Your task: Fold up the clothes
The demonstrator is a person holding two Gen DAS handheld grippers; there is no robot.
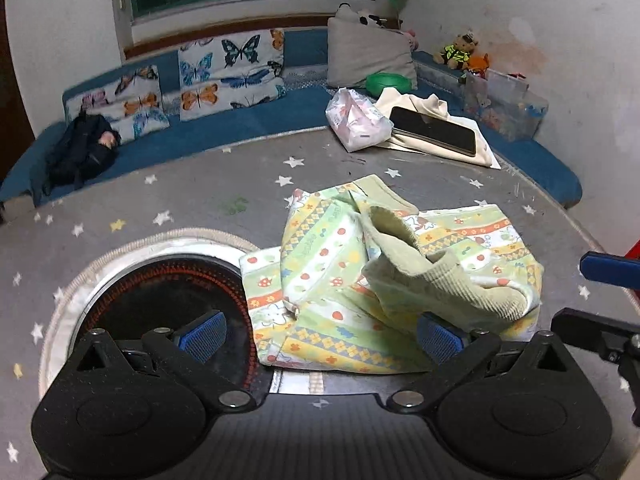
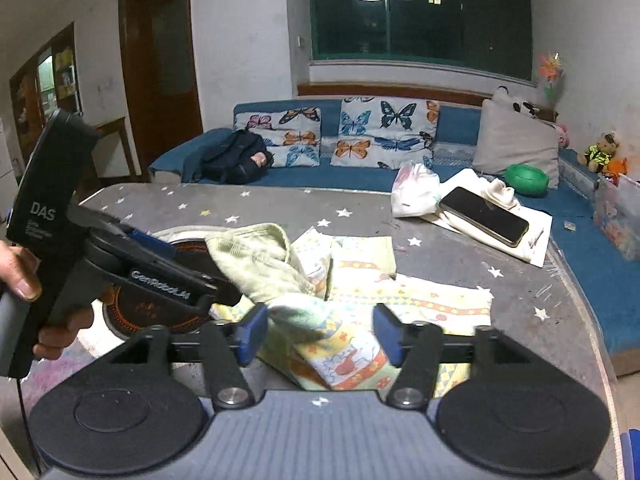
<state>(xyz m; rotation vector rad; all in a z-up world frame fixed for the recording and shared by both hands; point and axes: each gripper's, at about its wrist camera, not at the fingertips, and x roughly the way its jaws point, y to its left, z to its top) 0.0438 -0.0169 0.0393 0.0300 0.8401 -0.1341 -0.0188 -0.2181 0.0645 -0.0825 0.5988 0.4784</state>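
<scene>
Left wrist view: the left gripper (image 1: 322,334) stands wide apart, gripping nothing, over one crumpled printed cotton garment (image 1: 328,280) with a ribbed green cuff (image 1: 448,280), lying mid-tabletop (image 1: 180,176) on grey star-patterned cloth beside a round black cooktop (image 1: 168,300).

Right wrist view: the right gripper (image 2: 320,334) is open around a raised fold of the garment (image 2: 400,292). Only here the hand (image 2: 24,276) shows. Far right lie one phone (image 2: 484,214) and one plastic bag (image 2: 414,192).
</scene>
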